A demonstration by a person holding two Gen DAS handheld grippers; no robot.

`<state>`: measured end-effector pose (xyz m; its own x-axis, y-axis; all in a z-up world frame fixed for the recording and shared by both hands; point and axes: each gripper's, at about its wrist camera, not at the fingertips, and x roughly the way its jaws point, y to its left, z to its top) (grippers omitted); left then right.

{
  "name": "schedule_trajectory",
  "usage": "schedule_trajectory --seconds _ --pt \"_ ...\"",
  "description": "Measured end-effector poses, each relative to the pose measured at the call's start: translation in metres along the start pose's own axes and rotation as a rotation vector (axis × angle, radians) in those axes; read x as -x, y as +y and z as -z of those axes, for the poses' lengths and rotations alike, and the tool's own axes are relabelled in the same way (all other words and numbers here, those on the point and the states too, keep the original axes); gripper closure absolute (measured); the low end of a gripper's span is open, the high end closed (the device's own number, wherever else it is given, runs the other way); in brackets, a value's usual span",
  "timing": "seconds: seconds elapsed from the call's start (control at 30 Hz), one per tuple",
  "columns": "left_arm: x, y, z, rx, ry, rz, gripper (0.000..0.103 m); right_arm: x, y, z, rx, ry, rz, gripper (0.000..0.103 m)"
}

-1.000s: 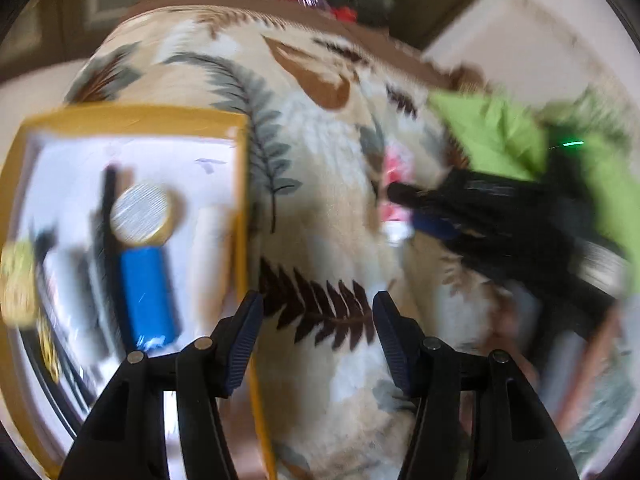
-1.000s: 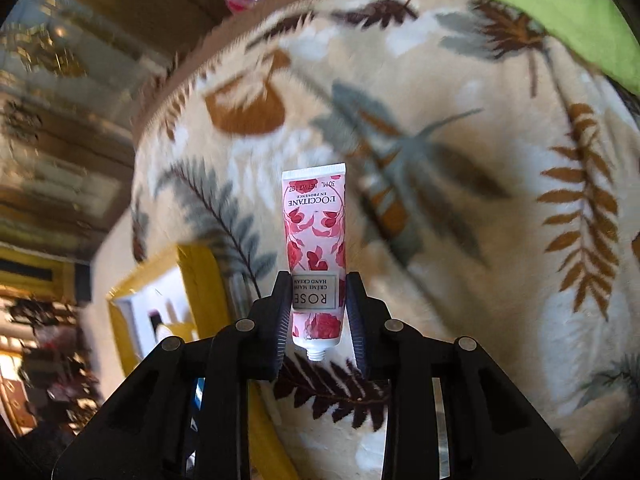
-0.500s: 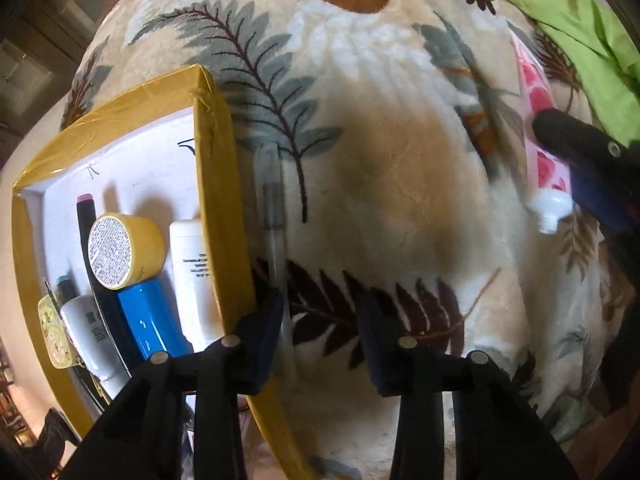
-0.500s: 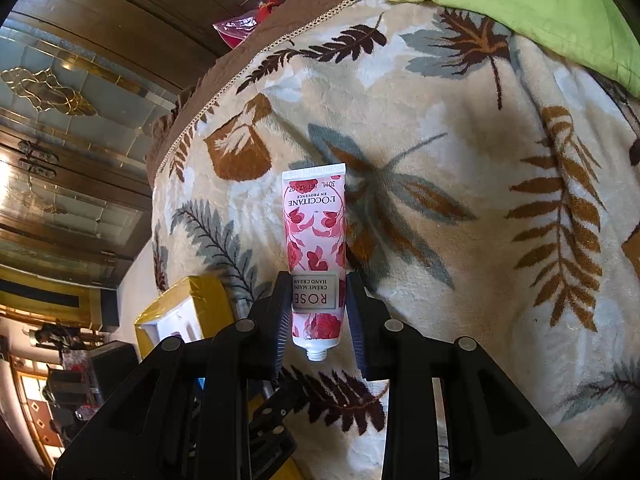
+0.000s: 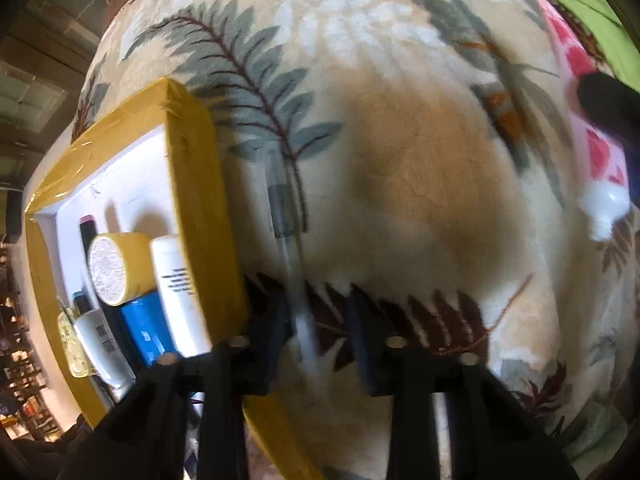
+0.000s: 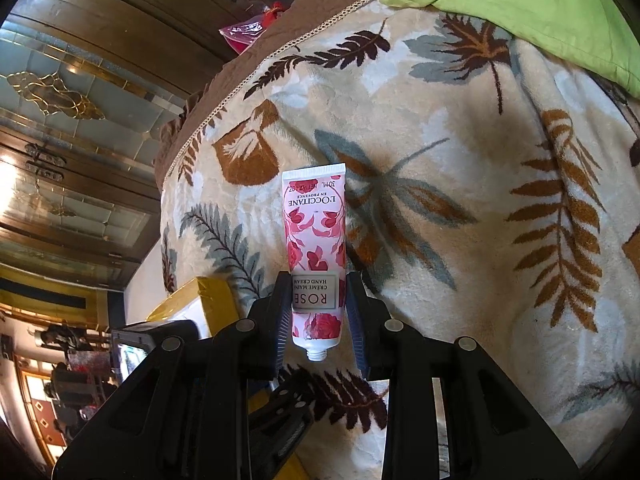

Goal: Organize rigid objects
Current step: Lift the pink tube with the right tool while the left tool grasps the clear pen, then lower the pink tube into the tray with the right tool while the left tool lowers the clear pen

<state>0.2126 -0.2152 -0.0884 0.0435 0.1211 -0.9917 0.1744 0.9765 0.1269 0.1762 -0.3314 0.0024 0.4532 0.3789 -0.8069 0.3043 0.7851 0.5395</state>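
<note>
Left wrist view is showing the blanket (image 5: 400,184) filling most of the frame, with the box (image 5: 200,216) lying on it at 9 o'clock. In the box, a white tube (image 5: 180,296), a blue tube (image 5: 144,328) and a yellow jar (image 5: 116,268) are lying side by side. A clear pen (image 5: 286,236) is lying on the blanket just beside the box wall, its near end running in between the fingers of the left gripper (image 5: 318,332), which are standing partly open around it; whether they are touching it cannot be told through the blur. Right wrist view is showing the right gripper (image 6: 318,308) clamping the hand cream (image 6: 314,240) near its cap end, above the blanket, with the green cloth (image 6: 520,8) lying at 1 o'clock.
</note>
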Motion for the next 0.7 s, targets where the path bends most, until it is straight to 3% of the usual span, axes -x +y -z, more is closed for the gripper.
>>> schedule_trajectory --seconds 0.13,0.27,0.33,0.43,0.7 --pt "0.003 0.009 0.019 0.026 -0.071 0.104 0.097 0.002 -0.002 -0.001 -0.011 -0.006 -0.016 0.076" --pt "0.007 0.025 0.040 0.075 -0.138 0.290 0.097 -0.001 0.003 0.000 0.005 -0.002 -0.022 0.076" --pt "0.011 0.035 0.049 0.115 -0.159 0.444 0.097 0.000 0.010 0.002 0.024 -0.006 -0.031 0.076" --pt "0.017 0.050 0.060 0.159 -0.193 0.583 0.097 0.004 0.019 0.005 0.050 -0.019 -0.052 0.076" --pt "0.049 0.118 0.096 0.321 -0.261 0.843 0.097 0.004 0.049 0.015 0.132 -0.019 -0.160 0.076"
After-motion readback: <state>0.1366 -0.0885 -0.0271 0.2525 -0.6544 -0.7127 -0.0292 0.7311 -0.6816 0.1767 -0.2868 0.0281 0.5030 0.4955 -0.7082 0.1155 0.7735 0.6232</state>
